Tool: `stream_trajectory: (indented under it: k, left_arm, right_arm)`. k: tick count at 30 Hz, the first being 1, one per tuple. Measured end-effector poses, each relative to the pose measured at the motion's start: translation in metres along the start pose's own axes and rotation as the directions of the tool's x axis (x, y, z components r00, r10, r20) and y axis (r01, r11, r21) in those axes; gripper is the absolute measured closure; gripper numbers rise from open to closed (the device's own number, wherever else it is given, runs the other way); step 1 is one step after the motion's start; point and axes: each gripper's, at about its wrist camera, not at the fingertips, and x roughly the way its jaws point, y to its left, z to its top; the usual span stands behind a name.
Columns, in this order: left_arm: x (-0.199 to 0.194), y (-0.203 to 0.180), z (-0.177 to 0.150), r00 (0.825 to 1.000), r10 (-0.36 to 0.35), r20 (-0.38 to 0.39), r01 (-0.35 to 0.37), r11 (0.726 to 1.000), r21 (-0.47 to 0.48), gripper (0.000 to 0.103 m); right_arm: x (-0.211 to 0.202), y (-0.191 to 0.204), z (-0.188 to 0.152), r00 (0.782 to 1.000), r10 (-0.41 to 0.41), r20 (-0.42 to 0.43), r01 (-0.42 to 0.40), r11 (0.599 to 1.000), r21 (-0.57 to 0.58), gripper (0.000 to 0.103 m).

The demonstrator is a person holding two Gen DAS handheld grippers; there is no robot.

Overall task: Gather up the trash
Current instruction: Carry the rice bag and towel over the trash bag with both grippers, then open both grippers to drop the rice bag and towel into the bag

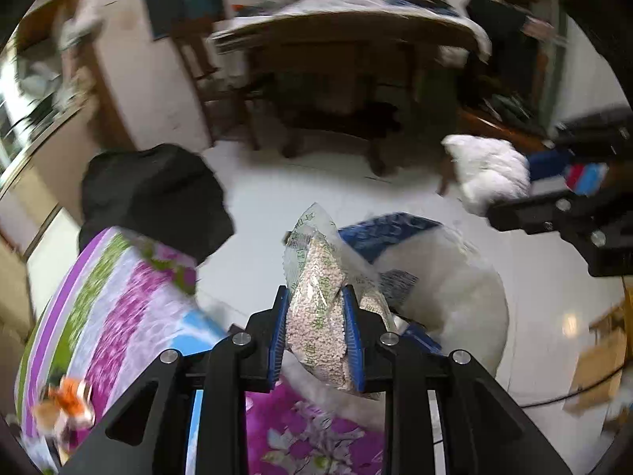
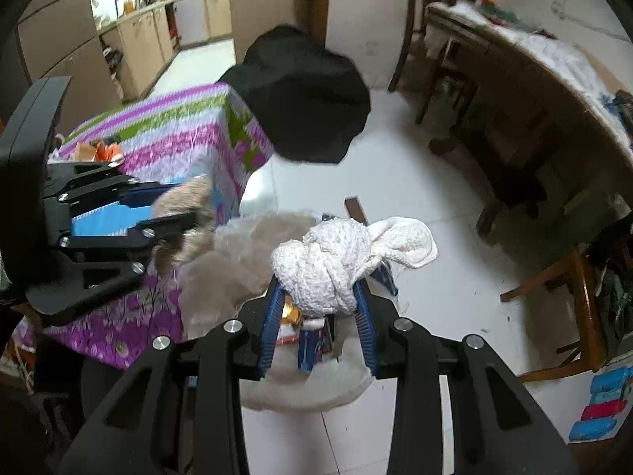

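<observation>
Trash fills both our grippers over the open bag (image 2: pixel 245 277) on the floor, the left gripper (image 1: pixel 316 308) clamped on a pellet packet (image 1: pixel 316 316), the right gripper (image 2: pixel 318 297) pinching a white rag (image 2: pixel 340 261), which may snag when released.

Table (image 2: pixel 174 130) covered by a floral purple, green and blue cloth; orange wrappers (image 2: pixel 103 149) lie on its far end. White tiled floor (image 2: pixel 415 182) carries an open translucent bag (image 2: pixel 316 388) beside the table.
</observation>
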Motion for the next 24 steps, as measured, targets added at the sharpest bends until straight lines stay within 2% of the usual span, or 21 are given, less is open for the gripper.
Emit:
stream_trajectory:
  k: [3, 6, 12, 16, 18, 24]
  left_arm:
    - [0.015, -0.009, 0.002, 0.998, -0.054, -0.019, 0.055, 0.997, 0.056, 0.075]
    - [0.026, -0.014, 0.001, 0.998, -0.055, -0.036, 0.058, 0.994, 0.091, 0.075]
    - [0.039, -0.013, -0.005, 0.996, -0.053, -0.067, 0.06, 0.992, 0.108, 0.075]
    - [0.044, -0.009, 0.0, 0.996, -0.051, -0.069, 0.058, 0.993, 0.099, 0.074]
    - [0.045, -0.006, 0.003, 0.997, -0.04, -0.071, 0.046, 0.995, 0.083, 0.064]
    - [0.042, 0.001, 0.004, 0.998, -0.036, -0.056, 0.039, 0.998, 0.055, 0.063]
  right_arm:
    - [0.009, -0.001, 0.0, 0.998, 0.027, -0.048, -0.028, 1.0, -0.014, 0.07]
    - [0.019, -0.003, -0.001, 0.994, 0.056, -0.098, -0.058, 0.998, -0.014, 0.07]
    - [0.033, -0.005, 0.002, 0.98, 0.051, -0.191, -0.064, 0.996, -0.063, 0.07]
    - [0.042, -0.006, 0.006, 0.973, 0.07, -0.221, -0.088, 0.993, -0.073, 0.067]
    - [0.047, -0.008, 0.008, 0.973, 0.075, -0.219, -0.091, 0.994, -0.064, 0.064]
    - [0.057, -0.018, 0.002, 0.973, 0.077, -0.22, -0.083, 0.996, -0.022, 0.061]
